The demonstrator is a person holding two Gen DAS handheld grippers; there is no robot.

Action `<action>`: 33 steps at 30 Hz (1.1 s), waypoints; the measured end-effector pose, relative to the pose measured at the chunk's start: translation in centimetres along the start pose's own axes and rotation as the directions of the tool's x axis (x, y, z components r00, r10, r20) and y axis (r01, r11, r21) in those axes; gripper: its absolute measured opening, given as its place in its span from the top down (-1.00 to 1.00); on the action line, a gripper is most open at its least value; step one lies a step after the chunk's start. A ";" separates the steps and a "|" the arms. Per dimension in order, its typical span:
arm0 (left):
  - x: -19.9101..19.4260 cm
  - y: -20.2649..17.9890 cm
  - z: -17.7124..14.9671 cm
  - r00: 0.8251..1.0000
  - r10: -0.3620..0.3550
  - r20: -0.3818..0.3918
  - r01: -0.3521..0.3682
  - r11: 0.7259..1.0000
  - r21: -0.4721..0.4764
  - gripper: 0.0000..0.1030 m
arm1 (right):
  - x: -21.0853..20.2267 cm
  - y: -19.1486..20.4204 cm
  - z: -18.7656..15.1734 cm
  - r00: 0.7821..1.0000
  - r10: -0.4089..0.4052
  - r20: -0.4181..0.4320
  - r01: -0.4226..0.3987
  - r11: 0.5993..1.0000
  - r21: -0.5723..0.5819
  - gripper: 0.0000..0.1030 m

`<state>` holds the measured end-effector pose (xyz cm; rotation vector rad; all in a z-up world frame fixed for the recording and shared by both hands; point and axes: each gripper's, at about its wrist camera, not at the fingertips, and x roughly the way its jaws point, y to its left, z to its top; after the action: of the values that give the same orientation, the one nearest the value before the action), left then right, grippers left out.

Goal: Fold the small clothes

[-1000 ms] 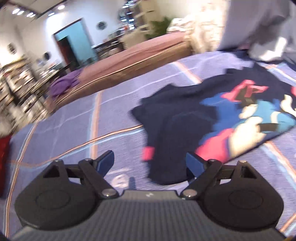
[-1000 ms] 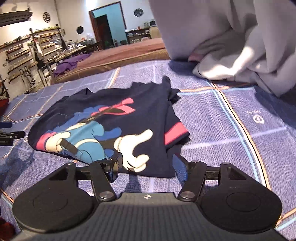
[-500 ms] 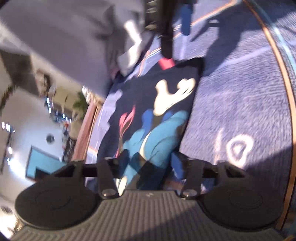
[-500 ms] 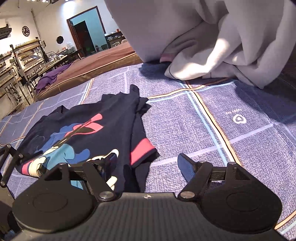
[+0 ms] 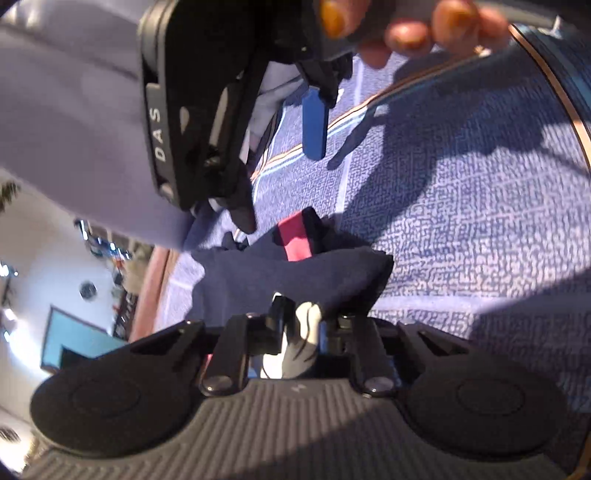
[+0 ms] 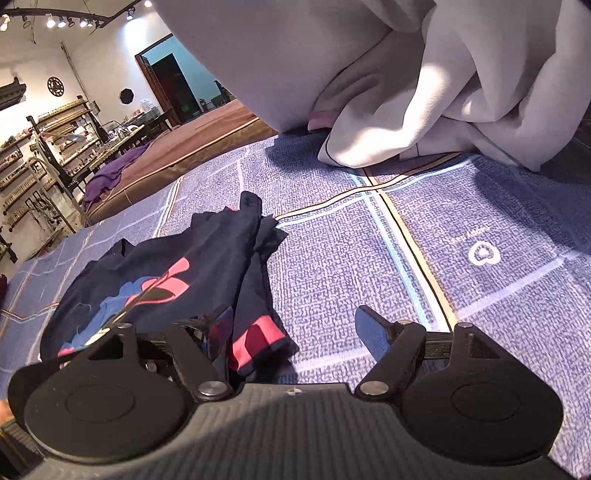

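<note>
A navy shirt (image 6: 166, 266) with a cartoon print and pink cuffs lies flat on the blue checked blanket (image 6: 443, 240). My left gripper (image 5: 308, 321) is rolled onto its side at the shirt's edge. Its jaws are closing, with a raised fold of the navy shirt (image 5: 295, 273) and white print pinched between them. My right gripper (image 6: 295, 325) is open. Its left finger hangs over the pink-cuffed sleeve (image 6: 258, 339) and its right finger over bare blanket. In the left wrist view, the right gripper (image 5: 280, 173) hovers just beyond the pink cuff (image 5: 293, 240), held by a hand (image 5: 406, 33).
A heap of pale grey cloth (image 6: 406, 92) lies on the blanket's far side. Beyond it stands a brown mattress (image 6: 207, 136) with a purple cloth (image 6: 114, 173). Shelves (image 6: 37, 155) line the left wall. Bare blanket stretches to the shirt's right.
My left gripper swung across, rolled onto its side and came down on the shirt's edge, its jaws narrowing from wide open onto the fabric. My right gripper slid toward the pink-cuffed sleeve.
</note>
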<state>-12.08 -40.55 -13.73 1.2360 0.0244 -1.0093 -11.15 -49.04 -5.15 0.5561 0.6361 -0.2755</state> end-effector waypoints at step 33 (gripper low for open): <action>0.3 10.5 -6.2 0.929 -0.370 0.023 0.261 0.608 -0.750 0.88 | 8.7 1.2 3.6 0.972 0.203 -0.119 -0.150 0.925 0.348 0.55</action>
<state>-2.09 -36.14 -8.24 0.5227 0.7339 -1.0557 -2.16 -50.76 -7.77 0.9676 0.6870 -0.1717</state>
